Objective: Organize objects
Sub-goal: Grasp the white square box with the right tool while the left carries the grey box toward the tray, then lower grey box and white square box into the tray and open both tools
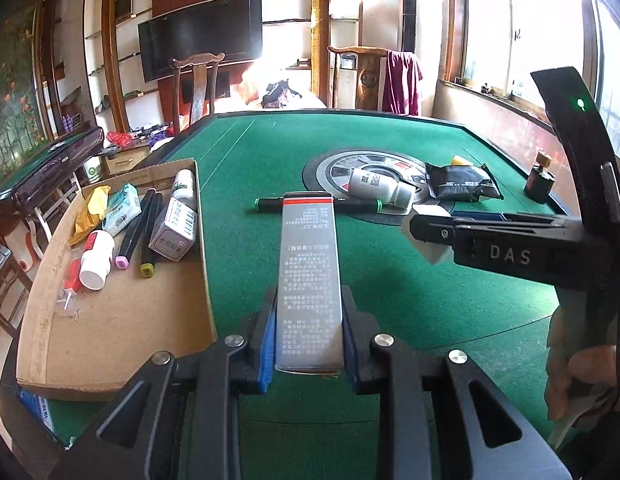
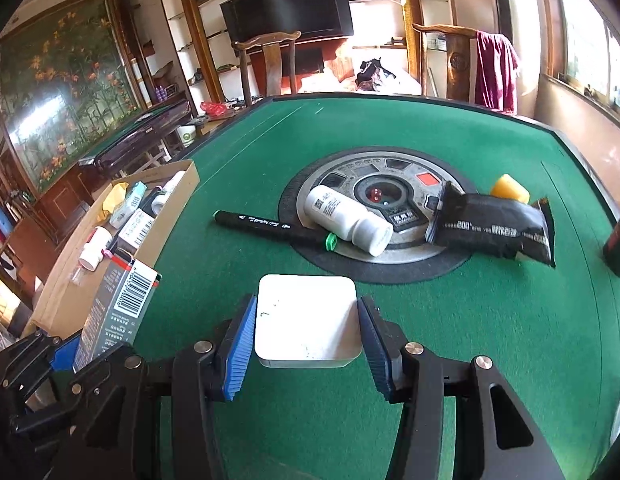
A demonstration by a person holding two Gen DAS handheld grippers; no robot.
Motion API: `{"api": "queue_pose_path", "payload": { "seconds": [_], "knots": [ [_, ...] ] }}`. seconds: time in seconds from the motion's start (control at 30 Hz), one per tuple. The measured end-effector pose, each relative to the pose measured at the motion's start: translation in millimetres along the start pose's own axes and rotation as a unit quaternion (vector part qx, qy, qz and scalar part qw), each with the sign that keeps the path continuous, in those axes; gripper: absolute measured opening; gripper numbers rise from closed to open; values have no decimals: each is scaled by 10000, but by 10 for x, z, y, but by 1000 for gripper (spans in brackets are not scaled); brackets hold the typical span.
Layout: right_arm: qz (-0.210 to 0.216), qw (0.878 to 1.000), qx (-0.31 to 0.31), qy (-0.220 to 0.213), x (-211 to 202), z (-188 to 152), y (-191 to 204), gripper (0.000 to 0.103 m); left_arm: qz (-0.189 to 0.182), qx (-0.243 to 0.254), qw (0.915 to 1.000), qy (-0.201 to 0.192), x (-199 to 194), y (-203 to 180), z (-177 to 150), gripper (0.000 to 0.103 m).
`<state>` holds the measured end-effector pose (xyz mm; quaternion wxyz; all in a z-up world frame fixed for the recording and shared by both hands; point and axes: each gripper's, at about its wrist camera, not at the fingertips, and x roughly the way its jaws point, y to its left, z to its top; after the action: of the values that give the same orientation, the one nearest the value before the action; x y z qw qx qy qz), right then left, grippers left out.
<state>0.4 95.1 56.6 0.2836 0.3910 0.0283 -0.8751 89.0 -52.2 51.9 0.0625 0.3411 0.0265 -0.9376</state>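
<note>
The left gripper (image 1: 308, 344) is closed on a tall grey box (image 1: 308, 280), its blue pads pressed to the box's long sides; the box's lower end is cut off behind the gripper body, and its small print is too fine to read. The right gripper (image 2: 308, 334) grips a white square block (image 2: 308, 320) with rounded corners, a blue pad against each side; what the block is cannot be told. Both are held above the green tabletop (image 2: 489, 320). To the left sits an open cardboard box (image 1: 122, 320) holding markers, a small white bottle, a tissue pack, a yellow packet and a carton; a clear plastic item at its near left is hard to make out. Toward the middle of the tabletop a black marker (image 2: 270, 226) with a green cap lies just beside a white bottle (image 2: 347, 218) on its side, which rests on the round metal centre plate (image 2: 389, 188). A black pouch (image 2: 493, 226) lies at the plate's right, partly covering a yellow object (image 2: 509, 188). A dark small bottle (image 1: 541, 180) stands near the right edge, cut off in the right wrist view.
</note>
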Motion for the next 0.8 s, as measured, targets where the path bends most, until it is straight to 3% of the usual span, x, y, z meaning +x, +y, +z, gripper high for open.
{"api": "queue_pose_path", "payload": {
  "seconds": [0.3,0.8],
  "knots": [
    [208,9997,-121,28,-67,-63,345,54,-138,-459,9986,-205,-235,381,25,26],
    [694,9940,-839,76,-105,-43,1159,55,308,-1322,9897,-461,-470,1324,15,26]
  ]
}}
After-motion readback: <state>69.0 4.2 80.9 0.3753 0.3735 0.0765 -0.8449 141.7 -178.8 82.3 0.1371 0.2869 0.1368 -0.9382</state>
